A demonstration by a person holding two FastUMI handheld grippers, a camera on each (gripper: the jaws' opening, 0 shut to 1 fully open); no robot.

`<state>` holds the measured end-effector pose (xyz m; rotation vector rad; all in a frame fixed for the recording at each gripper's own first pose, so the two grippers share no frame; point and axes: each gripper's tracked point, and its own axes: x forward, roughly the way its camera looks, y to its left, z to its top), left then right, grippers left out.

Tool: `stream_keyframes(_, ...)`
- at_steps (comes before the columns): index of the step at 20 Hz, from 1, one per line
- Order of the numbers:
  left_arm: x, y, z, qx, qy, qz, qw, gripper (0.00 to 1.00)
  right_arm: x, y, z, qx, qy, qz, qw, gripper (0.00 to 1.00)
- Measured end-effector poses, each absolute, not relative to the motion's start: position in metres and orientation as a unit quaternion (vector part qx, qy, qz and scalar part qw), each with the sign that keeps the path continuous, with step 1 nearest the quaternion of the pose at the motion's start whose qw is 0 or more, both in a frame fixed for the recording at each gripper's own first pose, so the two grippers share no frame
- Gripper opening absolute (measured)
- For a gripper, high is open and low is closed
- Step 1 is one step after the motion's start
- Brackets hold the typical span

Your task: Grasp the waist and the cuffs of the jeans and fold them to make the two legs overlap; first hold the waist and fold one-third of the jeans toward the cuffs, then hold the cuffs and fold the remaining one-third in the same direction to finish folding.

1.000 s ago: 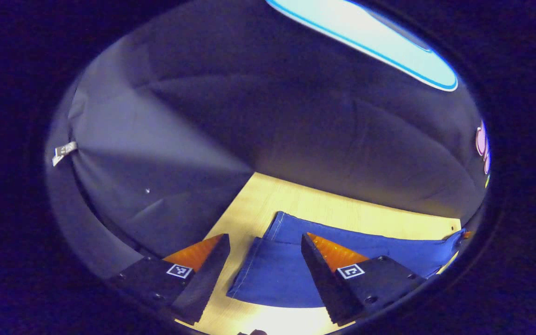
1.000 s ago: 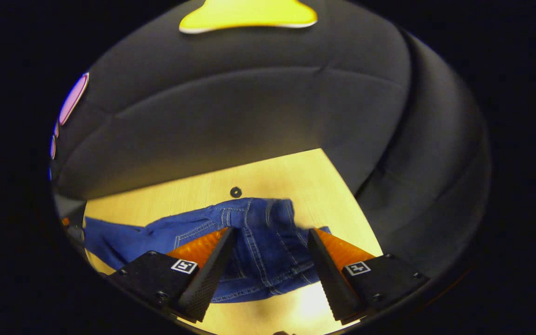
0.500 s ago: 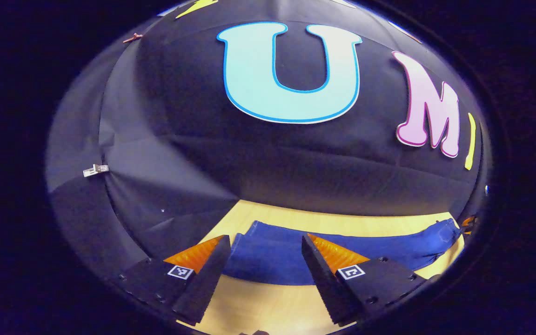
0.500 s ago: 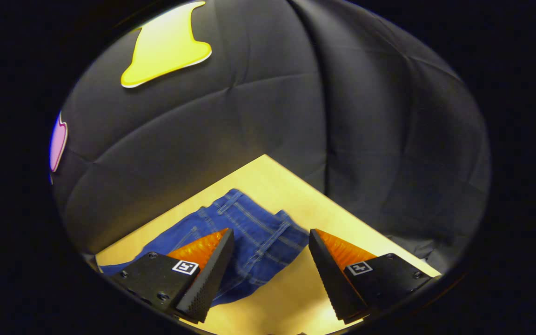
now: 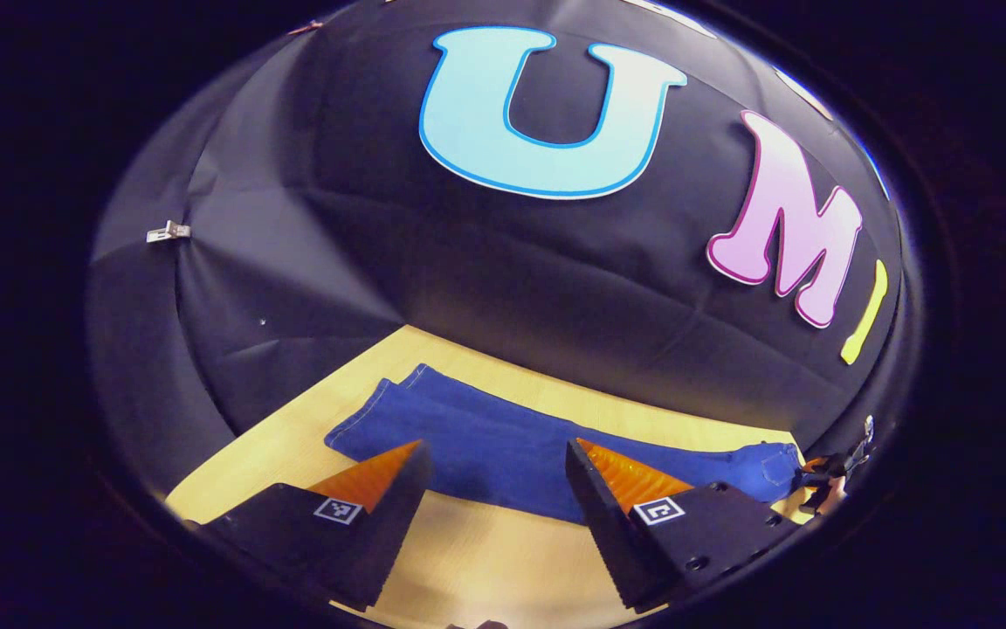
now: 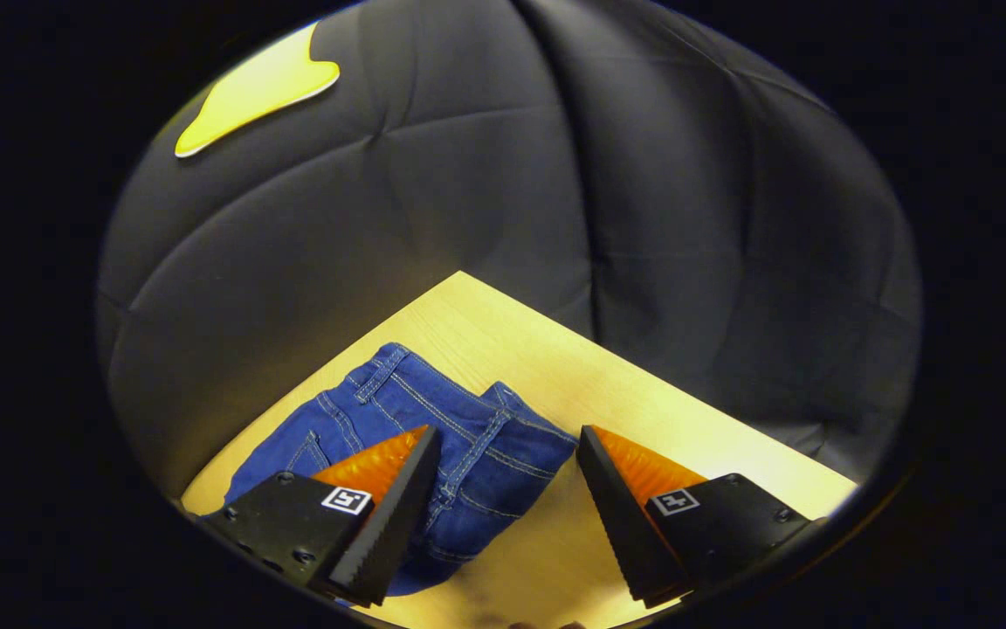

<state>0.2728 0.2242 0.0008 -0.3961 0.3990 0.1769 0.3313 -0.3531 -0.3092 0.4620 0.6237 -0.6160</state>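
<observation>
Blue jeans (image 5: 503,445) lie flat on the wooden table, the two legs overlapped. In the left gripper view the cuffs (image 5: 381,406) are at the left and the legs run to the right. My left gripper (image 5: 494,454) hangs open above the legs, holding nothing. At the far right edge of that view the other gripper (image 5: 826,480) shows beside the waist end. In the right gripper view the waist (image 6: 442,419) with its stitched seams lies rumpled. My right gripper (image 6: 507,441) is open above it, gripping nothing.
The light wooden table (image 6: 643,393) ends at black cloth walls close behind the jeans on both sides. Bare tabletop (image 5: 485,559) lies in front of the legs. A small white clip (image 5: 167,232) is pinned to the cloth at the left.
Both grippers have drawn back and turned, staying open. The left gripper view now takes in the whole length of the jeans; the right gripper view has swung toward the table's right corner.
</observation>
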Motion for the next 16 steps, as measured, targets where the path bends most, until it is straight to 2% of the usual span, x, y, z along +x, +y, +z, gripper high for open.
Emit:
stream_keyframes(2,0.275,0.222,-0.003,-0.200,0.199,0.085,0.956,0.97,0.333,-0.344,-0.312,0.207,0.300,-0.289,0.885,0.99)
stream_keyframes(4,0.276,0.218,-0.005,-0.203,0.200,0.080,0.955,0.97,0.339,-0.338,-0.312,0.211,0.292,-0.274,0.891,0.76)
stream_keyframes(5,0.278,0.217,-0.006,-0.203,0.202,0.078,0.955,0.97,0.342,-0.331,-0.318,0.228,0.292,-0.260,0.891,0.73)
stream_keyframes(7,0.281,0.215,-0.008,-0.205,0.205,0.074,0.954,0.97,0.347,-0.330,-0.315,0.233,0.279,-0.260,0.895,0.43)
stream_keyframes(9,0.283,0.212,-0.012,-0.206,0.210,0.071,0.953,0.97,0.348,-0.331,-0.310,0.216,0.271,-0.258,0.902,0.28)
stream_keyframes(10,0.284,0.210,-0.015,-0.207,0.214,0.070,0.952,0.97,0.350,-0.329,-0.309,0.200,0.269,-0.249,0.909,0.17)
stream_keyframes(13,0.283,0.209,-0.026,-0.206,0.220,0.068,0.951,0.97,0.351,-0.323,-0.297,0.186,0.267,-0.200,0.924,0.14)
stream_keyframes(16,0.283,0.212,-0.033,-0.213,0.220,0.072,0.949,0.97,0.355,-0.319,-0.245,0.150,0.223,-0.179,0.946,0.14)
